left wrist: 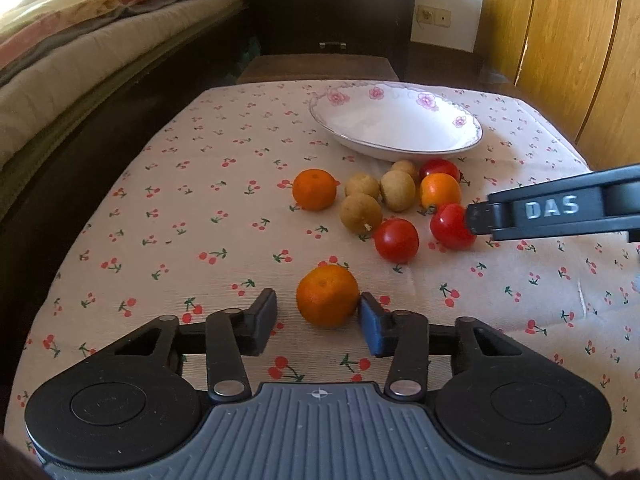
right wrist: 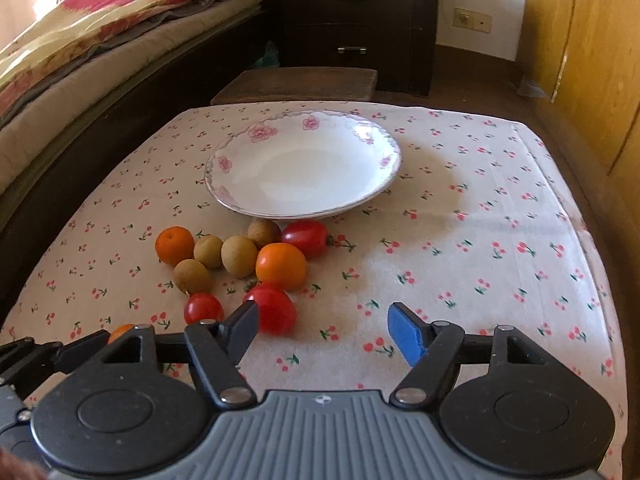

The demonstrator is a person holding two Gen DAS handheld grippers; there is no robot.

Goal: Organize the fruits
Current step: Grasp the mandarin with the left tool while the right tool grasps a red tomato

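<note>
A white flowered plate [left wrist: 400,148] [right wrist: 240,204] stands empty at the far middle of the table. In front of it lie several fruits: oranges [left wrist: 314,189] [right wrist: 281,266], brown longans [left wrist: 361,213] [right wrist: 239,256] and red tomatoes [left wrist: 396,239] [right wrist: 275,310]. My left gripper [left wrist: 318,320] is open, with a near orange [left wrist: 328,295] between its fingers, touching the right pad. My right gripper [right wrist: 326,330] is open and empty; its left finger touches a tomato. It shows from the side in the left wrist view [left wrist: 476,218].
The table wears a cherry-print cloth [left wrist: 180,208] [right wrist: 480,240]. A bed [left wrist: 80,60] runs along the left. A dark drawer chest [right wrist: 352,20] and a low stool [right wrist: 296,84] stand behind. Wooden wardrobe doors [left wrist: 560,40] are at the right.
</note>
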